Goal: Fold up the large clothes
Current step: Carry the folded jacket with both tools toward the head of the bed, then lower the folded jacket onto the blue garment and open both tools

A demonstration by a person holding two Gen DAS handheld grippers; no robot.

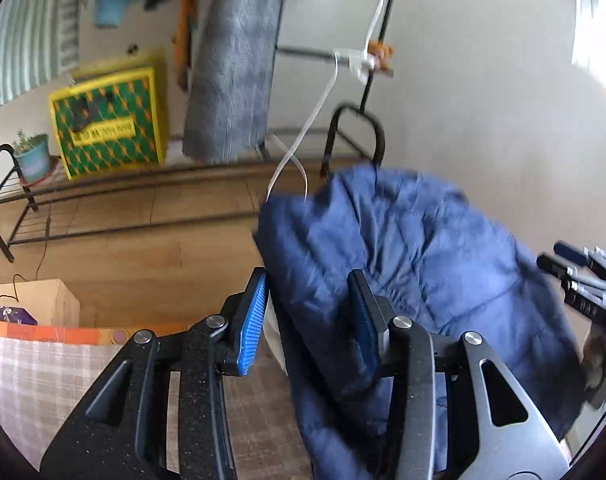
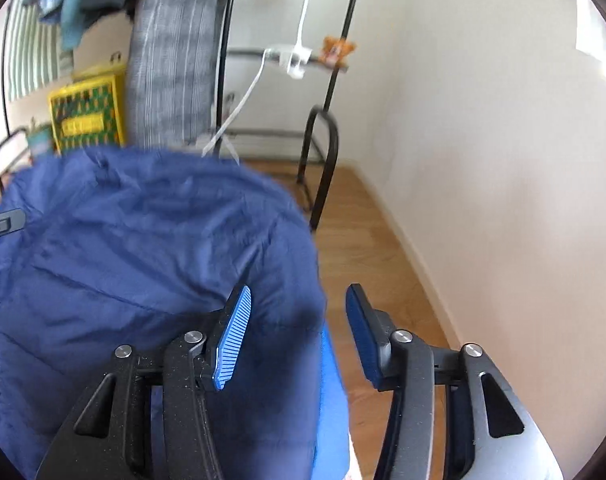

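A navy quilted jacket (image 1: 415,248) fills the right half of the left wrist view, bunched and blurred. My left gripper (image 1: 309,314) is open; the jacket's left edge lies between its fingers, and the blue left pad (image 1: 255,316) stands clear of the cloth. In the right wrist view the jacket (image 2: 135,248) covers the left half. My right gripper (image 2: 297,334) is open too, with the jacket's right edge in the gap, apart from the right finger (image 2: 363,334). Each gripper shows at the border of the other's view: the right gripper (image 1: 575,276), the left gripper (image 2: 3,220).
A plaid-covered surface (image 1: 31,380) lies low on the left, with a cardboard box (image 1: 43,300) behind it. Beyond stand a black metal rack (image 1: 355,136), a hanging grey cloth (image 1: 235,60), a yellow-green box (image 1: 111,120), a potted plant (image 1: 33,156) and a dangling white cable (image 1: 323,92). A white wall (image 2: 483,160) is close on the right.
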